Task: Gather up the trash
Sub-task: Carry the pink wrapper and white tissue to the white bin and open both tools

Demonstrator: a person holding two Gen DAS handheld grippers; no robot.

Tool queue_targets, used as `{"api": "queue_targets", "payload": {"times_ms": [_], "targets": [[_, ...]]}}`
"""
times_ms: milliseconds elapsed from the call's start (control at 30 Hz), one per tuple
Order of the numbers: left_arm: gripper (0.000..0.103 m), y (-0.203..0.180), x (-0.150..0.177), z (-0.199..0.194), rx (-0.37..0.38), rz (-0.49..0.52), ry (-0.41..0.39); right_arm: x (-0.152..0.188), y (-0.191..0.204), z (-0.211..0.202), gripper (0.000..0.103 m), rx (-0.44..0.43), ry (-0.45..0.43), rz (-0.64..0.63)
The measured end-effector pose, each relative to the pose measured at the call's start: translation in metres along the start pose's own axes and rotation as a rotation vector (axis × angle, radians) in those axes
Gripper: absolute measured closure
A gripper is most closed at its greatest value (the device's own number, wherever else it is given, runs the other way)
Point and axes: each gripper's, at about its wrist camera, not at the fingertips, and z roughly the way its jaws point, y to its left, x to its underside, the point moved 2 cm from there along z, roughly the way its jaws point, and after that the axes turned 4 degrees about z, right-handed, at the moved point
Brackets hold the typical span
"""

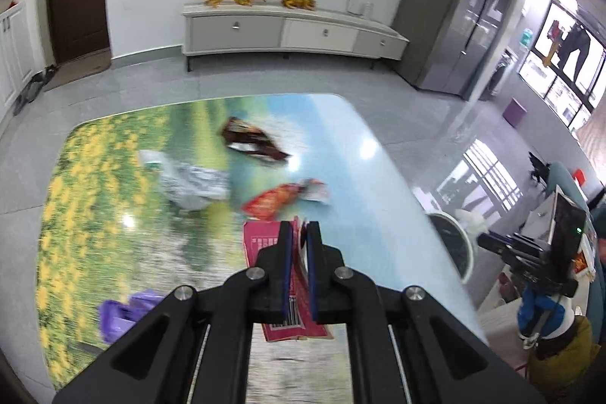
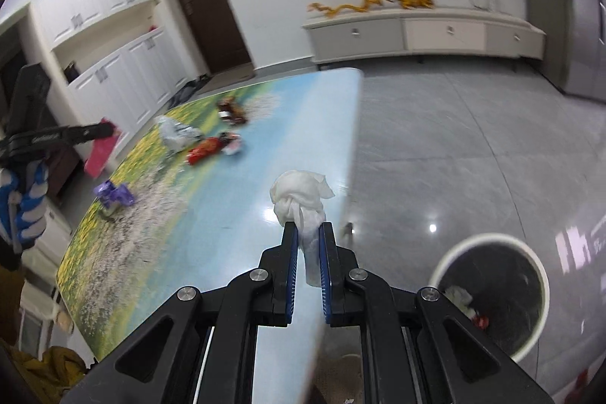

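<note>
Grey floor tiles (image 2: 435, 146) run out to a white wall with a dark screen and a long low cabinet (image 1: 291, 33) bearing golden dragon figures. Nearer stands the worktop (image 1: 360, 154), glossy and printed with a flower meadow and blue water. On the floor just beside its edge sits the white-rimmed bin (image 2: 492, 294), with a few scraps already inside.

Loose trash still lies on the worktop: a crumpled silver bag (image 1: 189, 184), a brown wrapper (image 1: 252, 139) beyond it, an orange-red wrapper (image 1: 280, 199) nearer, and a purple wrapper (image 1: 121, 313) near the close edge.

The left tongs (image 1: 299, 252) are clenched on a flat red packet (image 1: 272, 275), which hangs below them above the worktop. The right tongs (image 2: 307, 252) are almost fully closed, grasping a white tissue wad (image 2: 299, 195) by its twisted tail, over the worktop edge and near the bin.

Both views are blurred, so both hands seem to be travelling. The risks, as I judge them: the tissue is pinched only by a thin tail and could slip free short of the bin; the red packet, gripped at one edge, could swing or pull out. A release short of the rim would leave trash on the floor.
</note>
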Motion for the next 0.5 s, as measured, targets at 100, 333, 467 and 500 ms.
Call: {"api": "queue_targets", "payload": {"times_ms": [100,333,467,500], "targets": [[0.097,-0.035,-0.003,0.011,0.034,0.020,0.017,0.003,-0.025,-0.003,0.092,0.025,-0.007,0.051],[0.097,-0.114,-0.016,0.039,0.096,0.098,0.060,0.015,-0.081,0.004,0.092,0.077,0.015,0.179],[0.097,-0.157,-0.024,0.064,0.140,0.152,0.090,0.026,-0.110,0.008,0.092,0.098,0.029,0.242],[0.097,-0.170,-0.025,0.074,0.154,0.168,0.105,0.029,-0.118,0.008,0.092,0.103,0.029,0.259]]}}
